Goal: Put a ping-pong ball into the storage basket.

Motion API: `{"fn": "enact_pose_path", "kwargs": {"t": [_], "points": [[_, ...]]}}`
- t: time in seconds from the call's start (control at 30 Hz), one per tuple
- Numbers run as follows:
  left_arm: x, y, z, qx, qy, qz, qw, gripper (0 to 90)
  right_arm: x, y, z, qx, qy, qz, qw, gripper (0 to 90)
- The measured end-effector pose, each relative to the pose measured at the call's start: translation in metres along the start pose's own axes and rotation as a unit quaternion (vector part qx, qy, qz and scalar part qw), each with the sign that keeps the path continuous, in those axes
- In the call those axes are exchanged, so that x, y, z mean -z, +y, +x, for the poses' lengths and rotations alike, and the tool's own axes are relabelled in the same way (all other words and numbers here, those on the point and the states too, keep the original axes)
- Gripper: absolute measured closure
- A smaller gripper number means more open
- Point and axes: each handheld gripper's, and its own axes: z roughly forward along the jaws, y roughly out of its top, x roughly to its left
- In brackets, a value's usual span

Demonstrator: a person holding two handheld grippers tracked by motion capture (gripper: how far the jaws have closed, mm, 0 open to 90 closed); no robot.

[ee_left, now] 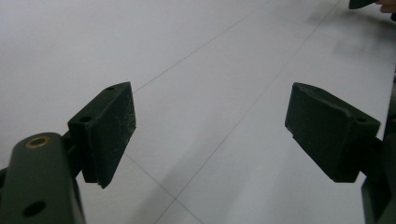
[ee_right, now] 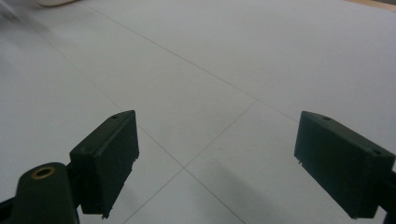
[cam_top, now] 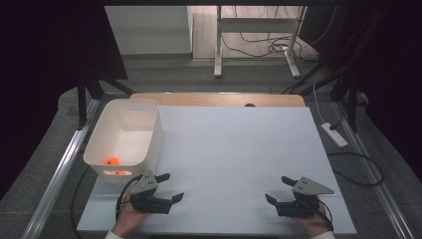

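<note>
My left gripper (cam_top: 170, 187) rests low over the white table (cam_top: 234, 149) at the front left, just in front of the white bin (cam_top: 124, 137). Its jaws stand open and nothing lies between them (ee_left: 210, 130). At the front right, my right gripper (cam_top: 278, 189) is also open over bare tabletop (ee_right: 215, 154). Both point toward the middle of the table. Inside the bin lie orange balls (cam_top: 112, 161), one on its floor and another glimpsed through the handle slot.
The white bin stands at the table's left edge. A wooden strip (cam_top: 219, 98) runs along the far edge. Cables and a power strip (cam_top: 334, 134) lie on the floor to the right. A metal rail (cam_top: 54, 174) runs along the left side.
</note>
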Motion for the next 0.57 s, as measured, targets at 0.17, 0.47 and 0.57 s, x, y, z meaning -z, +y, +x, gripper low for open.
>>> {"fn": "enact_pose_path", "kwargs": {"t": [0.17,0.47,0.57], "points": [[0.0002,-0.0012,0.0013,0.006,-0.001,-0.003,1.0000,17.4,-0.0004,-0.0004,0.0009,-0.001,0.002,0.001,1.0000,13.6],[-0.0046,-0.0003,-0.0004,0.009,0.006,0.003,0.9999,17.4,-0.0006,-0.0004,0.0008,0.003,0.003,0.003,1.0000,13.5],[-0.0041,-0.0001,0.0005,0.013,0.009,0.001,0.9999,17.5,0.0003,-0.0006,0.0005,0.005,0.003,0.002,1.0000,13.5]]}}
